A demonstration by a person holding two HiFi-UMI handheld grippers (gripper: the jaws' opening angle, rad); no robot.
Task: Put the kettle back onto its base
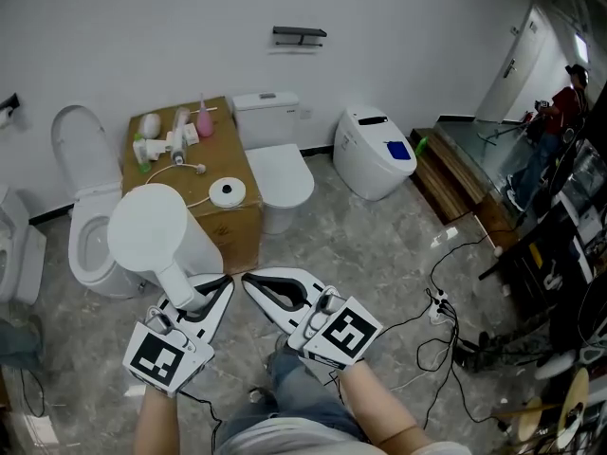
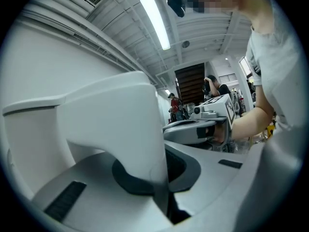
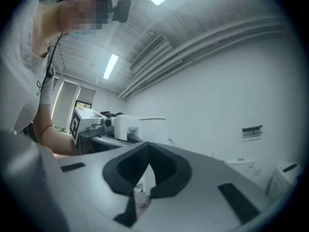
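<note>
A white kettle (image 1: 152, 230) hangs in the air near the front of a cardboard box (image 1: 242, 235). My left gripper (image 1: 204, 297) is shut on its handle (image 1: 180, 287). In the left gripper view the white handle (image 2: 120, 124) fills the space between the jaws. The round white base (image 1: 228, 192) lies on top of the box with its cord, beyond the kettle and to its right. My right gripper (image 1: 248, 281) sits just right of the left one, shut with nothing in it. In the right gripper view its jaws (image 3: 142, 178) meet at the tips.
Bottles and small items (image 1: 171, 136) stand at the back of the box. A toilet (image 1: 90, 235) is on the left, another (image 1: 280, 173) behind the box, and a third (image 1: 375, 154) further right. Cables and a power strip (image 1: 441, 301) lie on the floor at right.
</note>
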